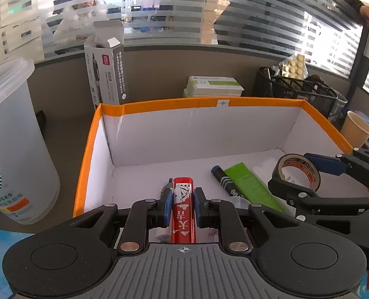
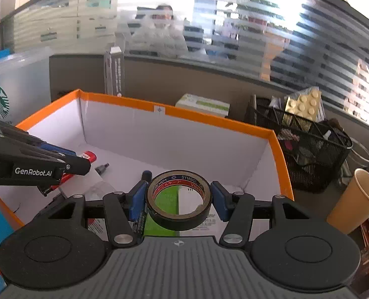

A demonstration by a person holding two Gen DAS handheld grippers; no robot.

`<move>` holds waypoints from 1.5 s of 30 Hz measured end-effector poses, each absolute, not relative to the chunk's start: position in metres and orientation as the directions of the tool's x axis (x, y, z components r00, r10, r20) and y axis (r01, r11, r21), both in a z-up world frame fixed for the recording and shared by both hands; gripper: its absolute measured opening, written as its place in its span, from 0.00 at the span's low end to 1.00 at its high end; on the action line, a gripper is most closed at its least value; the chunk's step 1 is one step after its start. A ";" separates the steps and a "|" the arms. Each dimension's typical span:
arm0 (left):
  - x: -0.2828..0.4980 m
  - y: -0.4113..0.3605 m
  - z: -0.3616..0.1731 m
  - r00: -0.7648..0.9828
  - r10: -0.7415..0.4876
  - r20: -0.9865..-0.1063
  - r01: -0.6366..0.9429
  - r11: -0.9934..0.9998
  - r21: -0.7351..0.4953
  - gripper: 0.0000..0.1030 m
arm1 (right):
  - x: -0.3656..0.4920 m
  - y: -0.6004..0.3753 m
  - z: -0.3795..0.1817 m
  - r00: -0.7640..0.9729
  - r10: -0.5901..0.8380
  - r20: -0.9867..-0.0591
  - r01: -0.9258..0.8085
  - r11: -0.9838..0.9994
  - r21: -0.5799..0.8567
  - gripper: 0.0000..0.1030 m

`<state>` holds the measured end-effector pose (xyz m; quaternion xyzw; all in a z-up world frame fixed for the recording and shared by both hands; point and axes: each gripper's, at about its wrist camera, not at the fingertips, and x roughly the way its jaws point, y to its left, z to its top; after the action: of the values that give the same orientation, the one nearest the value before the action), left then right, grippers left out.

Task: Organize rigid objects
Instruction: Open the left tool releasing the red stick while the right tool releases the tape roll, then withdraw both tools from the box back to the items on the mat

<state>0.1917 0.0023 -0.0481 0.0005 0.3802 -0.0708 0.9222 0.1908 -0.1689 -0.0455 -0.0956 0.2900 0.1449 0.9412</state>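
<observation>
Holding: two items are carried over the orange-rimmed box (image 1: pixel 159 106), one per gripper.
Step in hand: judged as the placing stage; both items hang above the box floor, neither yet set down.
Left gripper (image 1: pixel 183 205): fingers pinch a red playing-card case (image 1: pixel 183 209) by its long sides; the case points toward the box's far wall, over the near-left part of the floor.
Right gripper (image 2: pixel 179 200): fingers pinch a roll of black vinyl tape (image 2: pixel 179 200) across its outer rim, the hole facing up, over the near-right part of the box.
Already in the box: a blue-capped marker (image 1: pixel 223 180) and a flat green packet (image 1: pixel 253 184) lie side by side under the tape; a small dark nozzle-like piece (image 2: pixel 102 168) lies just beyond the card case.
Next move, as judged: lower each item onto bare white floor, the tape clear of the marker and packet, then spread the fingers.
Risk: the tape may settle tilted on the packet.
Outside the box: a paper cup (image 2: pixel 353 200) and mesh basket (image 2: pixel 309 149) to its right.
</observation>
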 end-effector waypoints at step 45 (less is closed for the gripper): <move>0.028 0.050 -0.062 0.784 -0.181 -0.594 0.222 0.975 -0.005 1.00 | -0.071 -0.116 -0.096 0.743 0.386 -0.547 -0.555 0.812 -0.182 0.88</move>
<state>0.0277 0.0499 -0.0621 0.0325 0.3108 -0.1067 0.9439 -0.0713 -0.1163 -0.0956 -0.1690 0.2505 0.2561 0.9182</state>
